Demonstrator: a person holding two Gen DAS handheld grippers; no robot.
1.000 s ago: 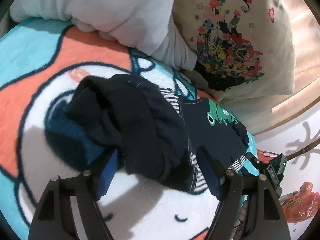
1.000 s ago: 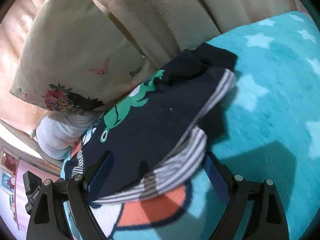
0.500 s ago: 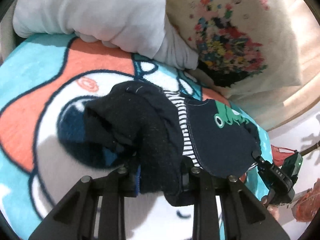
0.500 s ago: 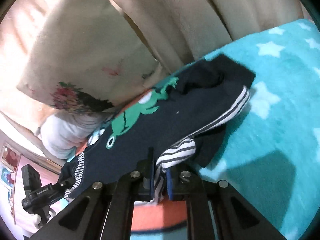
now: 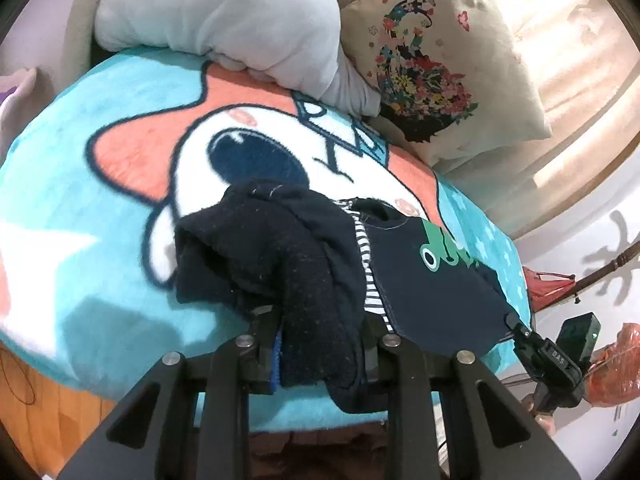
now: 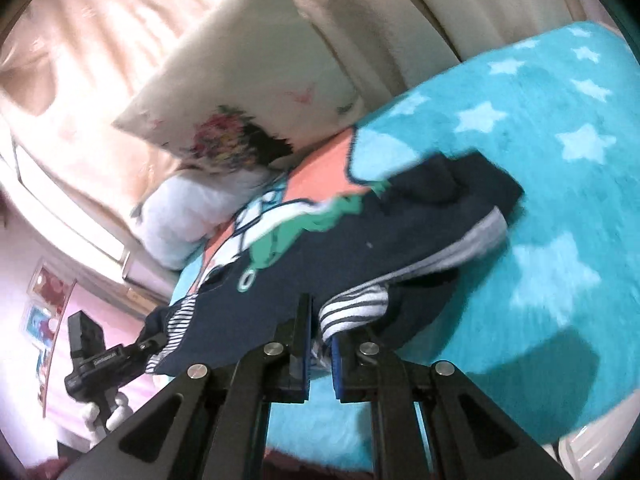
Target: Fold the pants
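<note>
The pants (image 5: 420,280) are small, dark navy, with a green frog print and black-and-white striped trim. They are bunched and lifted over the teal cartoon blanket (image 5: 100,208). My left gripper (image 5: 320,352) is shut on a thick dark fold of the pants at one end. My right gripper (image 6: 320,344) is shut on the striped edge (image 6: 356,304) at the other end; the navy body (image 6: 360,240) stretches away from it toward the left gripper (image 6: 148,340), seen at the far end.
A grey pillow (image 5: 224,20) and a cream floral pillow (image 5: 432,56) lie at the blanket's head, against a beige headboard. The blanket's edge (image 5: 280,416) is just below my left gripper, with wooden floor (image 5: 44,412) beyond. An orange bag (image 5: 616,368) sits at the right.
Both grippers closed on the pants' ends and drew them back toward the blanket's near edge, lifting the fabric off the blanket. The right view shows motion blur.
</note>
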